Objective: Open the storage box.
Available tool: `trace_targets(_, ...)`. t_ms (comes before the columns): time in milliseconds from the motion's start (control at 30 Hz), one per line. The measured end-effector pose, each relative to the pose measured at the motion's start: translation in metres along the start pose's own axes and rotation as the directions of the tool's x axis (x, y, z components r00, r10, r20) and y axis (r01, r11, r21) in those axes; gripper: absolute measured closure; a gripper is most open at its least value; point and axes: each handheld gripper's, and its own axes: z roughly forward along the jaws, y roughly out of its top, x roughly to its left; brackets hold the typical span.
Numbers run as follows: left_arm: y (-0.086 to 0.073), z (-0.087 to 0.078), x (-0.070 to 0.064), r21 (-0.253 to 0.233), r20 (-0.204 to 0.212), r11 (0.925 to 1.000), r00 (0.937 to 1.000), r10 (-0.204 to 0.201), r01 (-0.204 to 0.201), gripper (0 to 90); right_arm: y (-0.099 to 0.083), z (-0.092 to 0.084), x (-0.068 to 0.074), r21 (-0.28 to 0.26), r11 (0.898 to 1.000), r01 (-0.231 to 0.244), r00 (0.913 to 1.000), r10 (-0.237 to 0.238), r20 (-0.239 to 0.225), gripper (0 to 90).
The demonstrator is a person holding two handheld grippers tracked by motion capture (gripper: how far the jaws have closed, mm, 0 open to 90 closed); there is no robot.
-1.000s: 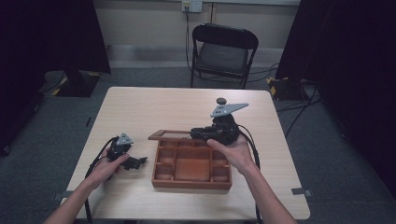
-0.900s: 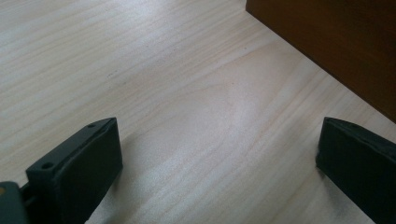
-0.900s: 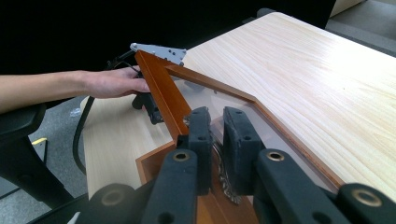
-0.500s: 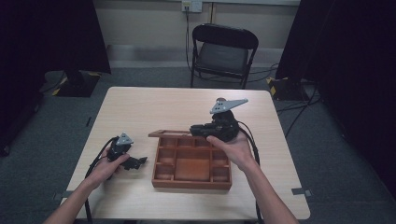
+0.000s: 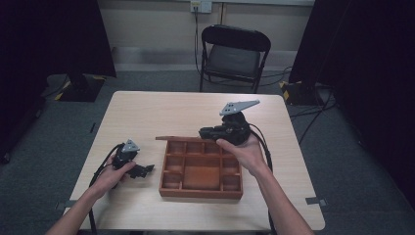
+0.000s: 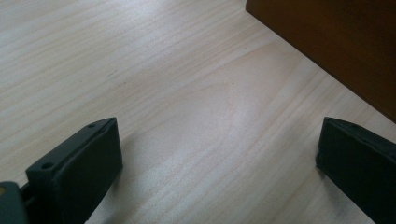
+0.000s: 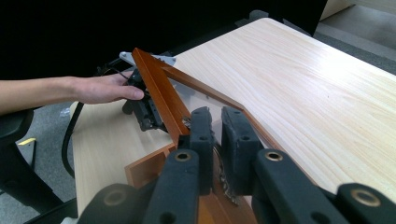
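The right gripper's (image 5: 208,132) jaws were clamped on the hinged glass-paned lid (image 7: 161,93) of the brown wooden compartment box (image 5: 201,168), lifting it open at the box's far edge. Left of the box, the left gripper (image 5: 144,169) rested on the pale wooden desk (image 5: 161,112), jaws apart and empty.

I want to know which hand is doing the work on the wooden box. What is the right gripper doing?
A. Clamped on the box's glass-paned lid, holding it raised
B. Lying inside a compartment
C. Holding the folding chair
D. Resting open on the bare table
A: in the right gripper view, the right gripper has its jaws closed on the lid, which is tilted up over the wooden box.
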Motion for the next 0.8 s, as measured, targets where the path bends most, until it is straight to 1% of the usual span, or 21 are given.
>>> trace_targets(367, 0.0000, 0.0000, 0.0000, 0.000, 0.000, 1.0000, 1.0000, 0.000, 0.000, 0.0, 0.0019, -0.0002, -0.0020, 0.000, 1.000, -0.005, 0.9999, 0.005, 0.010, 80.3)
trace_targets(800, 0.0000, 0.0000, 0.0000, 0.000, 0.000, 1.0000, 1.0000, 0.001, -0.001, 0.0, 0.0023, -0.0002, -0.0065, -0.014, 1.000, -0.018, 0.9998, 0.018, 0.000, 78.5)
